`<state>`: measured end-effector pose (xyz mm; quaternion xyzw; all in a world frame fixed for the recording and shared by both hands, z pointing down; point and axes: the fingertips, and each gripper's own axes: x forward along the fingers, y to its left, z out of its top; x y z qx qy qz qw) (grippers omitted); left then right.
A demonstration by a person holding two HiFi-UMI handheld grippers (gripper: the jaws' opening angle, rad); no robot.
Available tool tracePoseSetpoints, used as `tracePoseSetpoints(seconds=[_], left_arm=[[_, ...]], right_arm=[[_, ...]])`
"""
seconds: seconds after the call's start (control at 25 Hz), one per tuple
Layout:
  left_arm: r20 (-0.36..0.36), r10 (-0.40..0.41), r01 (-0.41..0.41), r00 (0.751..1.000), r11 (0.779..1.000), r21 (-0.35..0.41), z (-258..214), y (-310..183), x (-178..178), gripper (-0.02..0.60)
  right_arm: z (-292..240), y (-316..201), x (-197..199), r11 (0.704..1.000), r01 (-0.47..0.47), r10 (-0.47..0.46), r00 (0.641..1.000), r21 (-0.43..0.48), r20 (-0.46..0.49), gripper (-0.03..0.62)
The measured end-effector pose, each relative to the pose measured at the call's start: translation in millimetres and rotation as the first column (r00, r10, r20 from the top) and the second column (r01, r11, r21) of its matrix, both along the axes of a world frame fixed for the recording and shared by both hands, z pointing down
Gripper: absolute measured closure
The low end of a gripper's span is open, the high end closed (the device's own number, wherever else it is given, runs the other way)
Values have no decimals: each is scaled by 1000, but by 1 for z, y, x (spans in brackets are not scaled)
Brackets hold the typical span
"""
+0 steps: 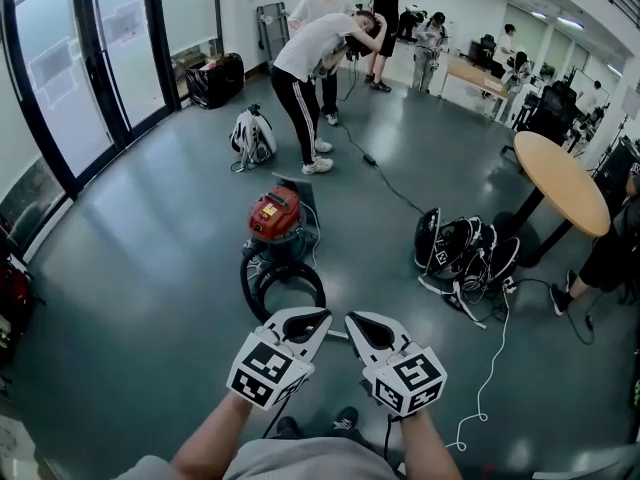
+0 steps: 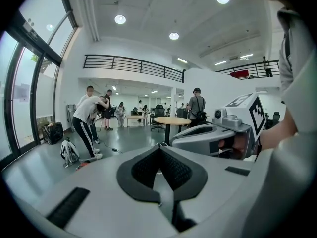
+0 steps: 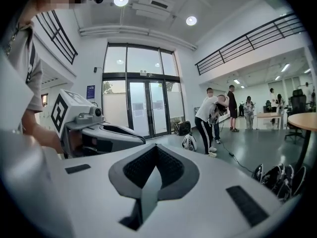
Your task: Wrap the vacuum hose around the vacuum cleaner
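The vacuum cleaner (image 1: 275,214), red on top with a dark body, stands on the grey floor ahead of me. Its black hose (image 1: 283,286) lies in a loop on the floor at its near side. My left gripper (image 1: 311,318) and right gripper (image 1: 360,322) are held side by side just short of that loop, both shut with nothing between their jaws. In the left gripper view the shut left gripper (image 2: 159,149) points across the room, with the right gripper (image 2: 218,133) beside it. In the right gripper view the shut right gripper (image 3: 156,148) faces the glass doors; the left gripper (image 3: 96,131) is at its left.
A pile of black bags and gear (image 1: 462,252) lies right of the vacuum, beside a round wooden table (image 1: 560,180). A white cable (image 1: 490,368) and a black cable (image 1: 390,186) trail over the floor. A white backpack (image 1: 252,136) and several people (image 1: 310,68) are beyond. Glass doors (image 1: 90,68) line the left.
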<state>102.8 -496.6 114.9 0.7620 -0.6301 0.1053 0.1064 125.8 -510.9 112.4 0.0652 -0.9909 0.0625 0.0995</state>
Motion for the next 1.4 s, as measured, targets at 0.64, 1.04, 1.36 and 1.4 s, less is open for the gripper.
tracePoseSetpoints(seconds=[0.64, 1.04, 1.36, 1.4], left_arm=[[-9, -29, 29, 1000, 998, 57, -27, 36, -3, 577], [-14, -24, 25, 1000, 998, 66, -30, 36, -8, 577], [-11, -20, 21, 1000, 997, 71, -32, 35, -5, 577], [-11, -20, 21, 1000, 997, 71, -33, 35, -5, 577]], right_arm=[[-28, 40, -2, 1000, -7, 6, 998, 16, 56, 592], [-33, 39, -7, 999, -26, 25, 997, 22, 68, 592], [-35, 38, -7, 999, -25, 22, 997, 32, 70, 592], [-35, 38, -7, 999, -23, 21, 997, 32, 70, 592]])
